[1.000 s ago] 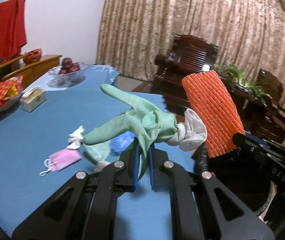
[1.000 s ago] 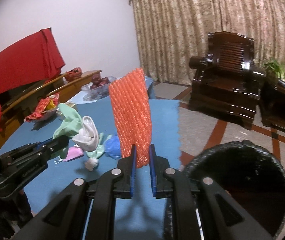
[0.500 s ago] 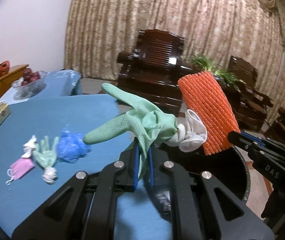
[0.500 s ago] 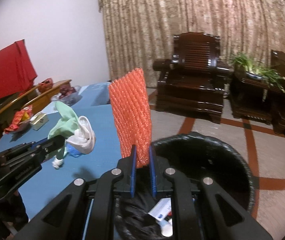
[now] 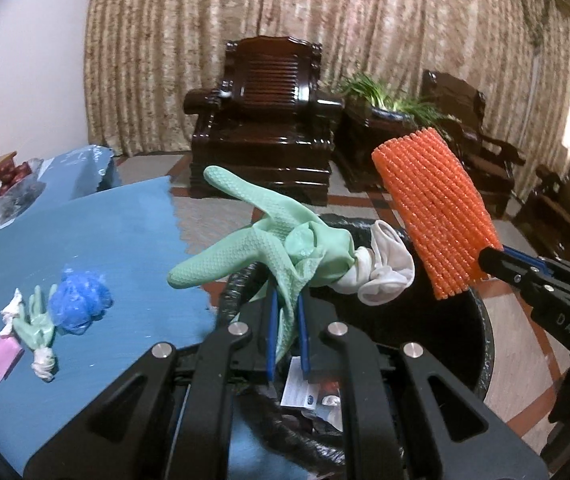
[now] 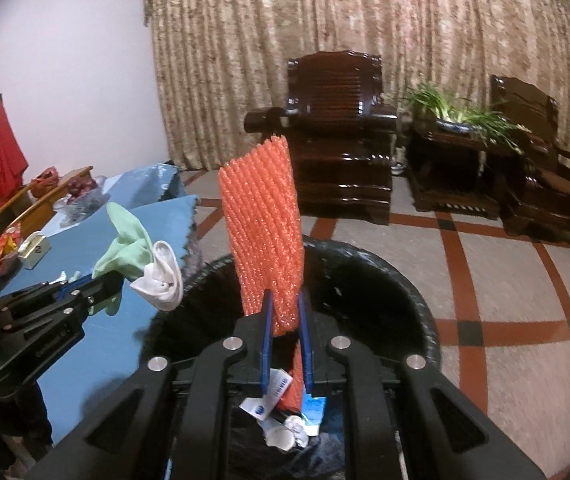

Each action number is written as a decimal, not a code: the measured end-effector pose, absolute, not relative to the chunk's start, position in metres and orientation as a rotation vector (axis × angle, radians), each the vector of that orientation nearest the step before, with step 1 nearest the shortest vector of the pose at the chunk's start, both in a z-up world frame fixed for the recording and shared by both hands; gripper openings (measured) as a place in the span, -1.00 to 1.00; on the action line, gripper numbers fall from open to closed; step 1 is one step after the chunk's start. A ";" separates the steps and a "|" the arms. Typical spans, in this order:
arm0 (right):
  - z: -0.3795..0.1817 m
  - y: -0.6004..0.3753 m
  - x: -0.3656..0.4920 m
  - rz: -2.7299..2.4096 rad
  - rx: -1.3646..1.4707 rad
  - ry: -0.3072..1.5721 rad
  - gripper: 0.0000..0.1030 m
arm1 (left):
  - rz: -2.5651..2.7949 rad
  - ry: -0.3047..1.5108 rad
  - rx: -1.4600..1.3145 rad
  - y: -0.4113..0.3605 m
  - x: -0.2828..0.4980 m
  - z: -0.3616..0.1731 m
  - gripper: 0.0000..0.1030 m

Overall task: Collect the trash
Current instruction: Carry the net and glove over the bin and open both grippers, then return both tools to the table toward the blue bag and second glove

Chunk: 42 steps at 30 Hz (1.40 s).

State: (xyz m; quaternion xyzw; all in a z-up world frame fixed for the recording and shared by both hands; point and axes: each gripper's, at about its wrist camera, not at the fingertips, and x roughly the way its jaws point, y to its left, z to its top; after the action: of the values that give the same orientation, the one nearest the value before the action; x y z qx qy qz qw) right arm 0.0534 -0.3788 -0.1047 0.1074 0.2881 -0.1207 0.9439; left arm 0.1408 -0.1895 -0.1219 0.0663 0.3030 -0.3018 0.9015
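My left gripper (image 5: 286, 300) is shut on a green rubber glove (image 5: 269, 236) with a white cuff (image 5: 381, 270), held over the near rim of the black-lined trash bin (image 5: 481, 344). My right gripper (image 6: 284, 308) is shut on an orange foam net sleeve (image 6: 263, 232), which stands upright above the bin (image 6: 385, 280). In the left wrist view the sleeve (image 5: 433, 216) and the right gripper (image 5: 489, 258) sit to the right. In the right wrist view the glove (image 6: 129, 248) and the left gripper (image 6: 97, 282) are at the left.
On the blue table (image 5: 117, 248) lie a second green glove (image 5: 35, 326), a blue mesh ball (image 5: 81, 300), a pink mask (image 5: 3, 356) and a white scrap (image 5: 11, 308). Paper and wrappers (image 6: 285, 412) lie inside the bin. Dark wooden armchairs (image 6: 337, 132) and a plant (image 6: 457, 116) stand behind.
Both grippers have swung right, off the table and over the bin, each still gripping its item. The table trash has slid to the left of the views.
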 end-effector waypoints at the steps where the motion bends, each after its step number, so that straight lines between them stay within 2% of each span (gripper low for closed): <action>1: -0.107 -0.380 0.052 -0.253 0.223 0.591 -0.77 | -0.629 0.628 0.142 -0.195 0.142 -0.123 -0.85; 12: -0.138 -0.402 0.043 -0.311 0.268 0.661 -0.77 | -0.690 0.675 0.174 -0.232 0.149 -0.143 -0.82; 15: -0.144 -0.404 0.043 -0.322 0.268 0.684 -0.71 | -0.712 0.708 0.170 -0.233 0.153 -0.148 -0.69; 16: -0.146 -0.404 0.043 -0.324 0.267 0.689 -0.68 | -0.720 0.721 0.164 -0.232 0.155 -0.149 -0.59; 18: -0.150 -0.406 0.044 -0.330 0.263 0.697 -0.51 | -0.716 0.729 0.158 -0.229 0.156 -0.152 -0.46; 19: -0.151 -0.406 0.044 -0.336 0.260 0.700 -0.38 | -0.713 0.727 0.156 -0.230 0.155 -0.152 -0.24; 20: -0.152 -0.405 0.044 -0.340 0.257 0.702 -0.28 | -0.707 0.718 0.151 -0.226 0.155 -0.152 -0.12; 21: -0.152 -0.403 0.045 -0.342 0.255 0.703 -0.23 | -0.702 0.711 0.152 -0.227 0.155 -0.151 -0.10; 23: -0.152 -0.401 0.045 -0.351 0.244 0.705 0.12 | -0.699 0.703 0.148 -0.223 0.155 -0.148 -0.01; 24: -0.151 -0.400 0.045 -0.356 0.237 0.702 0.23 | -0.694 0.701 0.145 -0.221 0.155 -0.147 0.05; 26: -0.149 -0.397 0.044 -0.358 0.229 0.693 0.66 | -0.678 0.690 0.133 -0.212 0.156 -0.144 0.27; 27: -0.149 -0.396 0.044 -0.357 0.227 0.691 0.75 | -0.673 0.686 0.131 -0.209 0.156 -0.143 0.32; 28: -0.147 -0.394 0.044 -0.356 0.228 0.686 0.88 | -0.662 0.677 0.129 -0.204 0.156 -0.141 0.47; 29: -0.146 -0.393 0.045 -0.350 0.231 0.682 0.88 | -0.644 0.668 0.127 -0.197 0.156 -0.140 0.58; 33: -0.142 -0.383 0.049 -0.314 0.235 0.675 0.88 | -0.587 0.650 0.114 -0.175 0.157 -0.133 0.74; 42: -0.131 -0.333 0.072 -0.192 0.220 0.644 0.88 | -0.428 0.643 0.054 -0.097 0.162 -0.124 0.78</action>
State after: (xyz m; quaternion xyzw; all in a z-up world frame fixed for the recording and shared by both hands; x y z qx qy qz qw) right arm 0.0722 -0.3330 -0.1311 0.1075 0.3153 -0.0943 0.9382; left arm 0.1616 -0.0973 -0.1245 0.0261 0.3134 -0.2089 0.9260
